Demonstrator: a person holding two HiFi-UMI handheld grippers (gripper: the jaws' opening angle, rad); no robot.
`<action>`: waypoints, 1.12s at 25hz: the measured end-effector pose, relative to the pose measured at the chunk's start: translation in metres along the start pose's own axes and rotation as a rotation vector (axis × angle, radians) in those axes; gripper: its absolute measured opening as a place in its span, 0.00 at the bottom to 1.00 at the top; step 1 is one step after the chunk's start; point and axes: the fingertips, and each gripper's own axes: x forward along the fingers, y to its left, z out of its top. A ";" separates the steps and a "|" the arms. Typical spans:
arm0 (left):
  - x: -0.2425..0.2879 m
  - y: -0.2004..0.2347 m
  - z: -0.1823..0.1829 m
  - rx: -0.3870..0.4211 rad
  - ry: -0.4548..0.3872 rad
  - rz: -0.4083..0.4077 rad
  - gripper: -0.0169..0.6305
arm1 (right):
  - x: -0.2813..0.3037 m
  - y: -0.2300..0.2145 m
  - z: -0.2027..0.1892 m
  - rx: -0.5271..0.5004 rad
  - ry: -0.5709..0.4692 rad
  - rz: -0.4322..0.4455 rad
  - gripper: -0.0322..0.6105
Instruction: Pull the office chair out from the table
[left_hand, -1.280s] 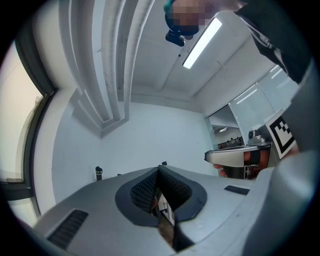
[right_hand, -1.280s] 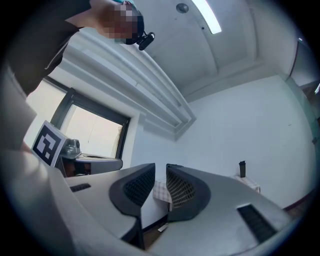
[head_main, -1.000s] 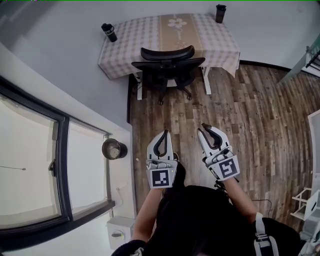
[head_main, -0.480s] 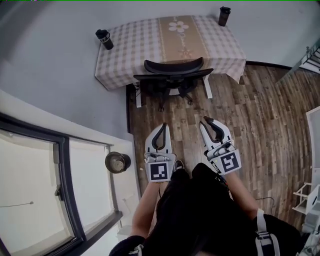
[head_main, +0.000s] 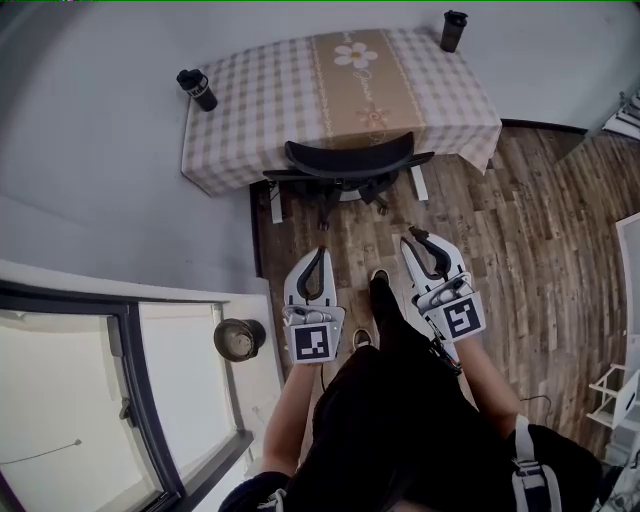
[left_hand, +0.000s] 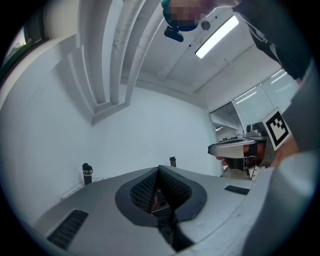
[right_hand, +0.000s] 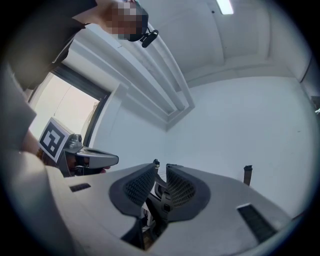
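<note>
Head view: left gripper pressed together, right gripper barely spread, both empty, short of the tucked-in office chair; unopened jaws could glance off its backrest.

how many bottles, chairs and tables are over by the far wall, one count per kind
bottles: 2
office chair: 1
table: 1
total: 4
</note>
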 end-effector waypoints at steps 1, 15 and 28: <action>0.010 0.005 -0.003 0.005 0.003 0.008 0.03 | 0.010 -0.009 -0.003 -0.004 -0.004 0.005 0.16; 0.137 0.118 -0.037 0.269 0.157 0.044 0.17 | 0.123 -0.174 -0.043 -0.129 0.084 0.093 0.16; 0.178 0.159 -0.207 0.610 0.528 -0.297 0.40 | 0.127 -0.223 -0.206 -0.678 0.607 0.506 0.33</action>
